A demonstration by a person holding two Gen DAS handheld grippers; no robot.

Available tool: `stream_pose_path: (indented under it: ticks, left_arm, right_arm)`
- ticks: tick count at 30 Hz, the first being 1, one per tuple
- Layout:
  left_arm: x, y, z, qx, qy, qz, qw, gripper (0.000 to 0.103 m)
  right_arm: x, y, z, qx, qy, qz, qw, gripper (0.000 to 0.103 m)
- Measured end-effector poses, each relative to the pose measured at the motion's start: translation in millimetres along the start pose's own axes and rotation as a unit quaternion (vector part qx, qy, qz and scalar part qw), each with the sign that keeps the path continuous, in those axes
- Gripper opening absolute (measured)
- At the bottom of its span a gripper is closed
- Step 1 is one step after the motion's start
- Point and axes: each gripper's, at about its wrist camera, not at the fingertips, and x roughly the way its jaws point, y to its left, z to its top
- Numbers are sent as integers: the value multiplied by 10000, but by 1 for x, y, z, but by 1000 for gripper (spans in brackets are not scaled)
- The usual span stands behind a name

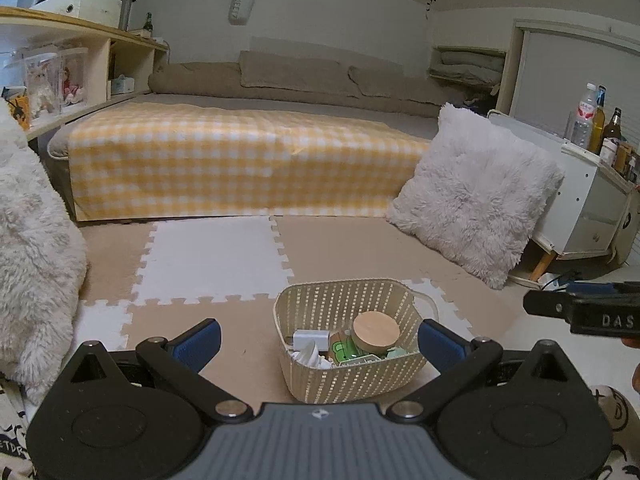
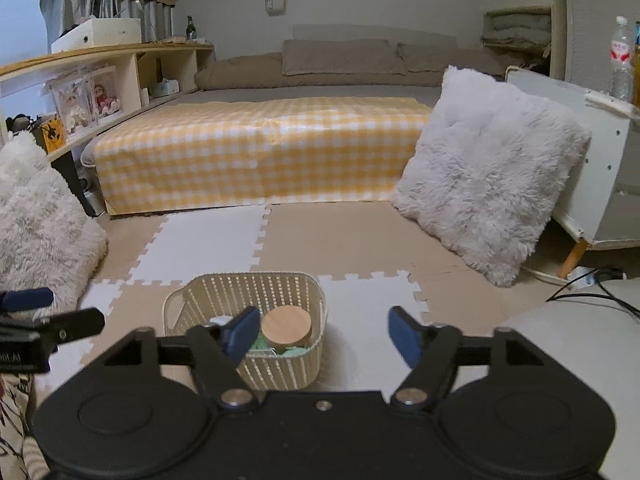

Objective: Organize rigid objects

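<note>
Nearest the lens in the left wrist view sits the left gripper (image 1: 318, 342), a ribbed grey plate flanked by matte black discs and arms ending in blue rubbery pads (image 1: 200, 340), its jaws spread wide with nothing pressed between them. Just beyond, on the floor mat (image 1: 208, 264) of interlocking beige and white foam tiles with toothed edges, stands the basket (image 1: 320, 304), cream plastic moulded in a woven lattice, with rounded corners and a loop handle. Inside it lie a jar (image 1: 376, 332) with a flat round wooden lid, a small white boxy charger (image 1: 310, 340) and some pale green pieces, partly hidden. In the right wrist view the right gripper (image 2: 324, 330) is likewise parted and empty, its left pad in front of the basket's near wall. Behind stretch a low bed (image 1: 240, 160) under a yellow checked cloth and a shaggy white square cushion (image 1: 476, 196) leaning against a white cabinet (image 1: 592, 216).
</note>
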Motion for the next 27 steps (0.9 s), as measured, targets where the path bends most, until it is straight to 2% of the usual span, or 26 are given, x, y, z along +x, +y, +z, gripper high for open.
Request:
stream_pose_path:
  ticks: [2,8,13,27]
  left_arm:
    - [-4,-1,-3,-14,-12,24,10000,103]
    - [-13,-4,-12,46,-36,170,9998,103]
    - [-19,-4,-18,53,-110,313,9994,103]
    - [-21,-5,-32,123,-191,627,9978,103]
  right_arm:
    - [-6,0,-5,-27,-58,-28,10000,84]
    - [-18,2,-16,-103,-221,-90,9997,99]
    - [-19,6,-27,-204,-247,-158,9994,102]
    - [-24,6,-40,-167,-434,-237,9986,103]
